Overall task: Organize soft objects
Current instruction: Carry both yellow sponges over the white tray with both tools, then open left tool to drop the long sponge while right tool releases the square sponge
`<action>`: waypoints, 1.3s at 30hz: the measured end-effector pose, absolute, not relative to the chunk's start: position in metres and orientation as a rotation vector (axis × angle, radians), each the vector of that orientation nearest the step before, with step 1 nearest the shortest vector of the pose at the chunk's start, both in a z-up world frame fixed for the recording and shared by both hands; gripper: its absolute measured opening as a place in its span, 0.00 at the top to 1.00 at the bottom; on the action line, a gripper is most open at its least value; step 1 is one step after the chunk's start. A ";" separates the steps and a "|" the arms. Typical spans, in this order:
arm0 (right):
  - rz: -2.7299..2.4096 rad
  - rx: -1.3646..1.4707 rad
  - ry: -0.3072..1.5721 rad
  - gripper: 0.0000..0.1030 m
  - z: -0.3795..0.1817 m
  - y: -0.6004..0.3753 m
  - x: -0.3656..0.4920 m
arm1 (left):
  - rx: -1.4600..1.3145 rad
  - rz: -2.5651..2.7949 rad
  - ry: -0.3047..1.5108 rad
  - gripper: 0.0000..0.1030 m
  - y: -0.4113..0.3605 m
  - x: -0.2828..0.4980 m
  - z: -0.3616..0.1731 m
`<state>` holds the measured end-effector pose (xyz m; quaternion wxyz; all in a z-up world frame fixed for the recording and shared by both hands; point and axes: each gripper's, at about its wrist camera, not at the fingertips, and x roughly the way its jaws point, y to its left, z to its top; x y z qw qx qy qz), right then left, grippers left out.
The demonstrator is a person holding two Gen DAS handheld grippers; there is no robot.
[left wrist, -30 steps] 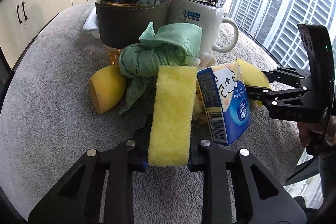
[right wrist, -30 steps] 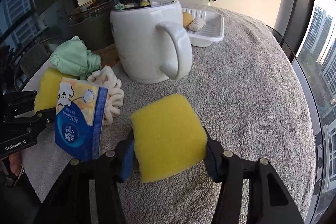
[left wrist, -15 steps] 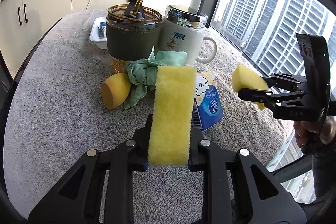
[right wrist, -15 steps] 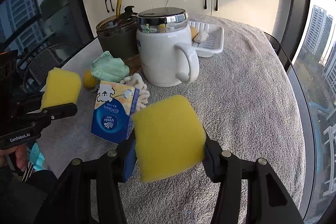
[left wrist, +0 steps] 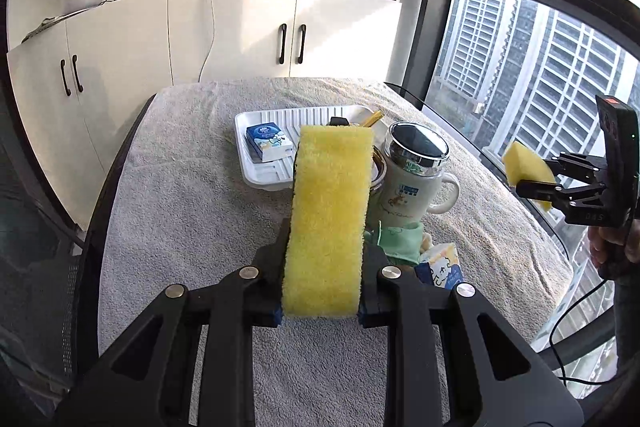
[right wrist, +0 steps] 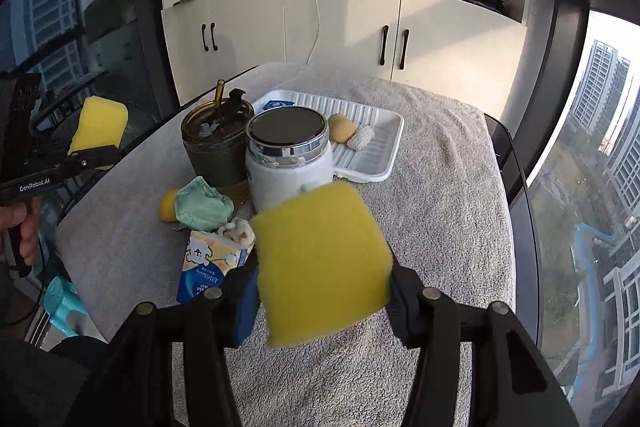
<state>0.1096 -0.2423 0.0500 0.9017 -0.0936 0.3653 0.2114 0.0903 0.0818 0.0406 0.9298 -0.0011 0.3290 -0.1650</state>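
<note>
Both claws have come way up off the counter [left wrist: 168, 211] since half a second ago, and the clutter around the white mug [right wrist: 289, 167] now sits well below you. Your left claw [left wrist: 323, 297] is clamped on the long yellow sponge [left wrist: 329, 219], which stands upright between the jaws. The right claw [right wrist: 322, 301] is squeezed shut on the chunky yellow sponge block [right wrist: 322, 263].

My guess is both are headed for the white tray [right wrist: 372, 163] at the back, where a tissue pack [left wrist: 268, 143] and two small soft bits already sit. So keep your height until you're past the mug and the dark tumbler [right wrist: 216, 147] with its straw sticking up, since that straw looks easy to clip. Go one claw at a time so they don't crowd each other over the tray. Lower until the sponge touches the ribbed floor, then let go; dropped foam probably bounces. The green cloth [right wrist: 202, 205] and the other tissue pack [right wrist: 210, 265] are still waiting on the counter.
</note>
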 end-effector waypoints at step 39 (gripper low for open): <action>0.688 -0.338 0.984 0.45 -0.033 -0.182 0.375 | 0.252 -0.569 1.009 0.78 0.003 0.388 -0.052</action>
